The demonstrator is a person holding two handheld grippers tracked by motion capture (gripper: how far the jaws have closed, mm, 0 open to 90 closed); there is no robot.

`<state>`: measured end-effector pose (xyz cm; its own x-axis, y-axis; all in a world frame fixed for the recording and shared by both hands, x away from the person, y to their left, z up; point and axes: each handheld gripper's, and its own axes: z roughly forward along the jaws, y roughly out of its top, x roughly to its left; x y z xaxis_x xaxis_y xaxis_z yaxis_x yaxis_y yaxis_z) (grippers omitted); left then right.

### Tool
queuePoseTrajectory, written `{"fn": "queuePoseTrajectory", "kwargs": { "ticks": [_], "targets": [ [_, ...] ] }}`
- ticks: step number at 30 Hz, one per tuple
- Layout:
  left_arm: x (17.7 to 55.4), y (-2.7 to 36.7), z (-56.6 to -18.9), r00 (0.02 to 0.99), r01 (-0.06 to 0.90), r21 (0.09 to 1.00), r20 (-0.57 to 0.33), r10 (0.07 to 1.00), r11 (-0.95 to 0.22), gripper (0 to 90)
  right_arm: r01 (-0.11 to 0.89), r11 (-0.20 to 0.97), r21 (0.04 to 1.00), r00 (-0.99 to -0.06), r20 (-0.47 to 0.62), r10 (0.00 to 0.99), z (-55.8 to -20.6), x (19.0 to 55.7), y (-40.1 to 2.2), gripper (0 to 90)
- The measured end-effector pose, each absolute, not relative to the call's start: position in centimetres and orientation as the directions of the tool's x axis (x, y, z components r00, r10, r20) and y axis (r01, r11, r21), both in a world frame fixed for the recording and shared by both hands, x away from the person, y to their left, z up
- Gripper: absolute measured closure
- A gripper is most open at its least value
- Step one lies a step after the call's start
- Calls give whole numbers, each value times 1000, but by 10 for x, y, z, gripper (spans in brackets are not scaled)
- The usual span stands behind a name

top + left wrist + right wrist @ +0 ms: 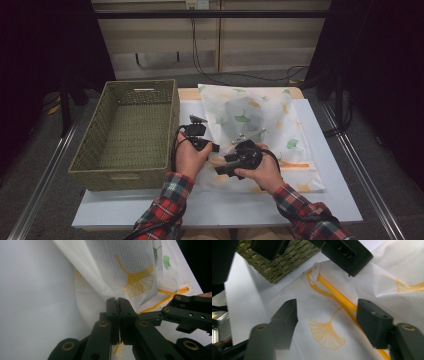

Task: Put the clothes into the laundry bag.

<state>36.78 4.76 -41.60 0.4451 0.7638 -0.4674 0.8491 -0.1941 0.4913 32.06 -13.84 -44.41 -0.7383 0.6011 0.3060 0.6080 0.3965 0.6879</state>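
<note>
Right, here we are at the mesh bag (260, 135), white with ginkgo leaves, lying flat on the tabletop (330, 200) just beside the wicker basket (125, 135), on the side away from the basket's left wall. The bag's long axis runs away from the person, and its orange zipper (342, 301) crosses the near end.

Left claw (117, 302) first: its jaws are pressed together on a fold of the bag's mesh near the corner closest to the basket, and the fabric rises from the pinch in a tent. So that corner is held up off the tabletop.

Now the right claw (327, 315). It's spread wide, nothing between its pads, hovering just over the bag's near end. The zipper runs diagonally through the gap between the 2 jaws, and the white zipper pull (315, 273) lies farther on, toward the basket, just beyond the tips. In the high view the right claw (220, 167) points toward the basket side, just beside the left hand (190, 155).

That's the relation to watch: the pull sits ahead of the open right claw, along the zipper line, and the right hand (262, 172) is the free one. My read is that it goes for the pull or the zipper edge while the left keeps the mesh taut.
</note>
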Motion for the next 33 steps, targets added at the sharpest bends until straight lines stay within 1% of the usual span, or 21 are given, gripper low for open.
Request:
{"fn": "queuePoseTrajectory", "kwargs": {
  "ticks": [3,9,13,16,18,21,23,25,26,27,33],
  "targets": [
    [368,48,-416,441,851,489,-470,765,-190,879,603,397,692,-741,302,599,-444,321,-137,268],
    [368,48,-417,444,850,490,-467,765,-195,878,600,389,699,-749,318,582,-446,320,-135,244],
    [368,48,-417,444,850,489,-466,765,-195,877,599,399,694,-752,316,578,-445,320,-131,245],
    [368,48,-418,446,850,488,-468,763,-198,876,598,394,698,-749,311,586,-444,321,-129,279],
    [368,47,-418,443,851,488,-468,764,-194,876,603,388,697,-742,311,594,-443,322,-128,338],
    [368,47,-418,442,851,488,-468,765,-193,877,610,374,699,-728,308,612,-443,322,-127,384],
    [368,47,-418,437,853,487,-471,766,-187,877,621,362,696,-718,319,618,-444,323,-126,463],
    [367,46,-418,434,854,487,-471,768,-183,877,632,355,689,-708,327,626,-445,323,-126,496],
    [367,46,-418,431,855,486,-476,767,-179,877,635,355,686,-705,328,628,-445,323,-126,545],
    [368,46,-419,432,856,485,-475,766,-182,877,637,352,686,-703,330,630,-446,323,-126,572],
    [368,46,-419,443,852,487,-471,763,-193,880,634,353,688,-715,348,606,-443,322,-124,585]
  ]
}}
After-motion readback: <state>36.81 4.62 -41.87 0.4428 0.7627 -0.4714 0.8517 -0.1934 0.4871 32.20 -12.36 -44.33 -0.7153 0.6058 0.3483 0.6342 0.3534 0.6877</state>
